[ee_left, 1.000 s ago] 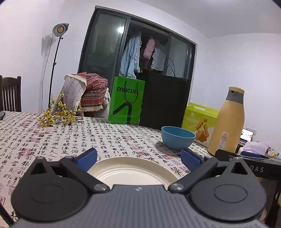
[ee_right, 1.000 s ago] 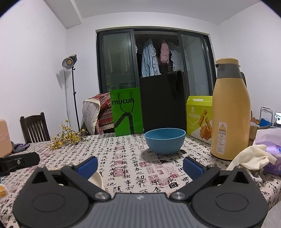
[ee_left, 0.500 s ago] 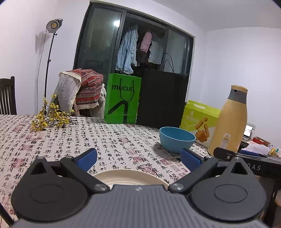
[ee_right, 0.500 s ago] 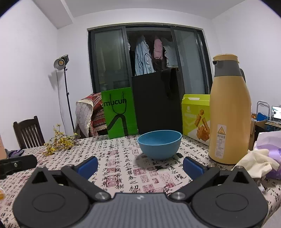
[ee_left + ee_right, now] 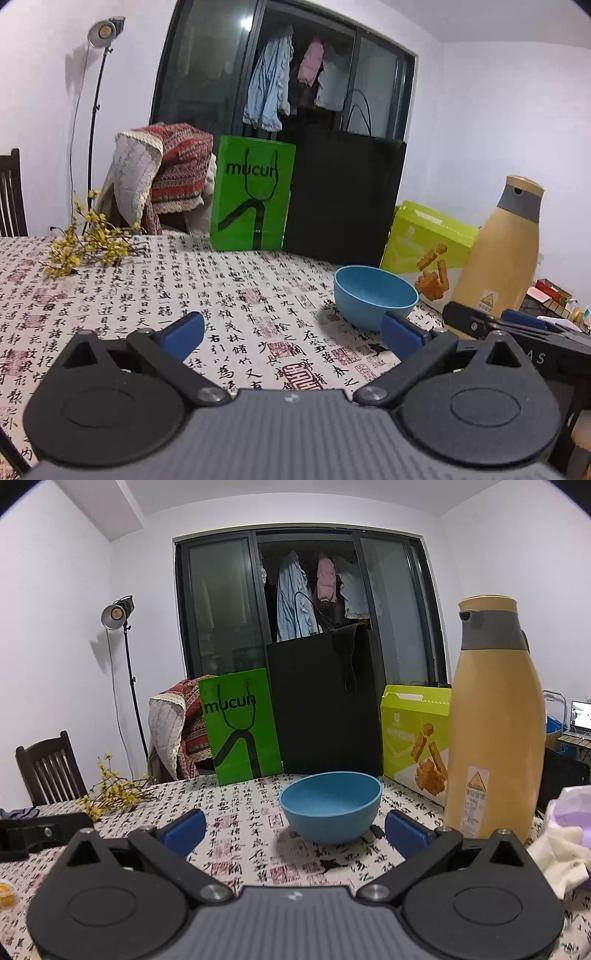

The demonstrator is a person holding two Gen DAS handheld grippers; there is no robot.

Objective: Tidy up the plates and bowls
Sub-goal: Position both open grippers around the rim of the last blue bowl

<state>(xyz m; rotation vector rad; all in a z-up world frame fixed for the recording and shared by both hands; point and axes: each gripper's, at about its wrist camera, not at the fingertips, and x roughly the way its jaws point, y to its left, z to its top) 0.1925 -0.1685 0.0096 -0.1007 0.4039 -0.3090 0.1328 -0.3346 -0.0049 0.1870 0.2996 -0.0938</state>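
Calligraphy-print surface [image 5: 236, 819] carries 1 blue bowl [image 5: 330, 812], dead ahead of the right hand-held gripper [image 5: 293, 829], nearer than the left hand-held gripper [image 5: 291, 330]; both spread, empty

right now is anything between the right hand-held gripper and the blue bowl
No. In the right wrist view only bare printed tablecloth lies between the open right hand-held gripper and the blue bowl.
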